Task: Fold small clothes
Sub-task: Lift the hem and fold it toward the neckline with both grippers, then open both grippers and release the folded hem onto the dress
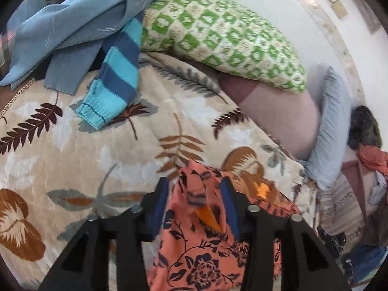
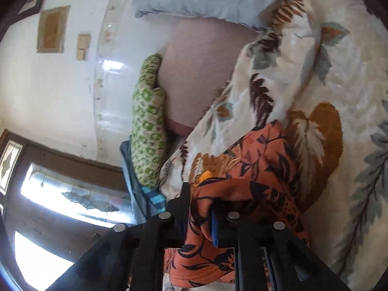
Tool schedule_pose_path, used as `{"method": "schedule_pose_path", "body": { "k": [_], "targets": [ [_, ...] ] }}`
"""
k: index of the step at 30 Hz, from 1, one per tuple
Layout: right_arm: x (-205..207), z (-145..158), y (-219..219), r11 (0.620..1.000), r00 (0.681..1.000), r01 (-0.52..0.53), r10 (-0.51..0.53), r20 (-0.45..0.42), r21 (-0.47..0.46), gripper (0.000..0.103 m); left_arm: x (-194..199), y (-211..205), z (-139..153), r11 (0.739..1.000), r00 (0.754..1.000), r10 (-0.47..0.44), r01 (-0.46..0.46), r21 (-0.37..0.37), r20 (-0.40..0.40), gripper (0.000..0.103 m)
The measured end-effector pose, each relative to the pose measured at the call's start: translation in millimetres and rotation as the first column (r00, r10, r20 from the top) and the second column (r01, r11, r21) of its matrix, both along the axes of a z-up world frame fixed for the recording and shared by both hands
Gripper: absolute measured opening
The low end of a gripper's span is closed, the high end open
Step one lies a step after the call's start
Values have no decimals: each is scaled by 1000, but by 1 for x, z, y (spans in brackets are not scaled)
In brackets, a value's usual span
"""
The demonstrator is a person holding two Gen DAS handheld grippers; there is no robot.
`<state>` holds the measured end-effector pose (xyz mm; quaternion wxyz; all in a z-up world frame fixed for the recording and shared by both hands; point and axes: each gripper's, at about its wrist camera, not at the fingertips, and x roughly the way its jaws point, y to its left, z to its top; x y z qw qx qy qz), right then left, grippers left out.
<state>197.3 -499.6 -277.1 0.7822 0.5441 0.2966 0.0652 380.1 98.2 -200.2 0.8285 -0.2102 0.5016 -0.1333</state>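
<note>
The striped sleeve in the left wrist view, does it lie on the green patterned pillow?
No, the striped sleeve lies on the leaf-print blanket, beside the green patterned pillow.

One orange floral-print cloth garment (image 1: 194, 242) lies on one beige leaf-patterned blanket (image 1: 72, 150). Three pillows show: one green-and-white patterned (image 1: 218, 36), one plain mauve (image 1: 286, 118), one pale blue (image 1: 332, 126). One turquoise-and-navy striped knitted sleeve (image 1: 116, 77) shows.

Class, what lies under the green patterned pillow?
Under the green pillow a pink cushion shows, with the leaf blanket beside it; anything further beneath is covered.
</note>
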Motion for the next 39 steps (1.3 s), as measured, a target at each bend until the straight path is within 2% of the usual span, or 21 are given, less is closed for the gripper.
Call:
{"method": "schedule_pose_path", "body": {
  "k": [1,3,5,7,9,11,13,15,17,18,21,22,25,26,28,30,31,32,33,35,39],
  "targets": [
    [3,-10,-4,1000,1000,15,-15,-25,0,58,5,4,-4,1000,999,30,-30,-4,30,51],
    [5,-15,-15,999,999,39,-39,-35,-3,61,7,19,-5,994,991,106,-103,-36,77,53],
    [-6,3,-22,991,997,78,-77,19,-107,61,-5,31,-2,980,978,187,-179,-91,91,53],
    [-20,26,-21,976,991,103,-85,99,-194,61,-33,26,3,979,970,191,-178,-95,150,57],
    [-29,47,-7,971,990,15,18,137,-237,61,-67,7,3,987,967,159,-150,-61,199,63],
    [-30,61,21,940,982,-107,151,114,-325,60,-98,-16,-7,991,967,124,-109,-78,224,65],
    [-25,61,58,884,953,-263,300,39,-386,58,-122,-45,-24,997,970,50,-34,-68,238,65],
    [-24,52,98,807,911,-391,407,-63,-443,54,-133,-73,-43,1000,969,2,-5,10,248,65],
    [-20,32,132,717,883,-465,415,-218,-520,51,-131,-90,-62,996,976,-36,16,93,216,65],
    [-14,19,141,692,870,-493,400,-288,-528,48,-126,-93,-71,993,982,-43,21,120,182,65],
    [13,-15,149,627,828,-554,343,-444,-548,36,-111,-88,-84,994,989,-13,-3,105,148,65],
    [24,-15,147,621,831,-550,336,-444,-559,36,-108,-86,-84,995,987,-4,-12,98,159,65],
    [71,5,134,604,881,-461,222,-418,-650,36,-95,-85,-85,992,980,-13,-12,127,197,65],
    [91,13,121,626,905,-401,156,-397,-669,36,-90,-83,-86,993,981,-11,-11,113,194,65],
    [118,29,89,714,946,-253,40,-322,-653,36,-87,-75,-85,998,981,16,-27,56,194,65],
    [126,44,73,790,966,-149,-13,-258,-595,40,-89,-62,-79,998,976,65,-65,-8,206,65],
    [125,50,74,806,973,-135,-3,-232,-576,40,-92,-56,-73,996,968,94,-93,-14,231,65],
    [122,54,84,800,977,-159,43,-208,-579,40,-96,-52,-67,993,959,113,-117,-2,261,65],
    [119,56,102,780,973,-213,115,-200,-588,40,-99,-47,-61,990,947,134,-143,7,292,65],
    [118,49,143,737,939,-343,251,-235,-583,40,-106,-36,-56,980,930,186,-197,3,317,65],
    [126,24,231,664,843,-535,462,-277,-522,40,-119,-23,-64,972,936,216,-233,30,277,65]
  ]
}}
